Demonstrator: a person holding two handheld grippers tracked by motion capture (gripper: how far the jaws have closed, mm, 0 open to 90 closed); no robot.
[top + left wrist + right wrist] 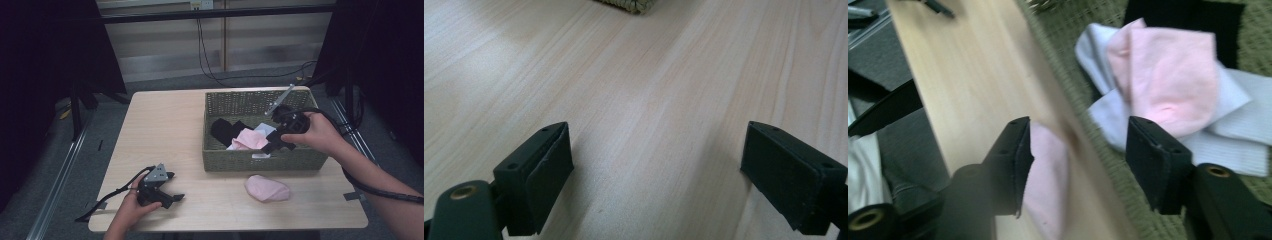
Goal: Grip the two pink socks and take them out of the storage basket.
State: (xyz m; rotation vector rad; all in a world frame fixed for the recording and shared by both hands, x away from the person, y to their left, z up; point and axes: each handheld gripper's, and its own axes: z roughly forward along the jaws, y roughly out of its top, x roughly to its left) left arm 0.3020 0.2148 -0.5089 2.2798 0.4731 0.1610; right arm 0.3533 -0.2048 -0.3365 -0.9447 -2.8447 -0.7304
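A green woven basket (235, 161) stands at the table's right. Inside lie a pink sock (248, 139), a white sock (265, 129) and a black sock (226, 129). My right gripper (276, 146) hovers over the basket's near right part, jaws open and empty. In the right gripper view the pink sock (1170, 75) lies on the white sock (1243, 125), with the black sock (1193, 17) behind. A second pink sock (267, 188) lies on the table in front of the basket, also seen at pink sock (1048, 185). My left gripper (172, 189) rests open on the table's near left, above bare wood (654, 115).
The wooden table (165, 130) has free room across its left and middle. The basket corner (631, 5) shows far ahead of the left gripper. Cables hang behind the table (205, 55). Black stands flank both sides.
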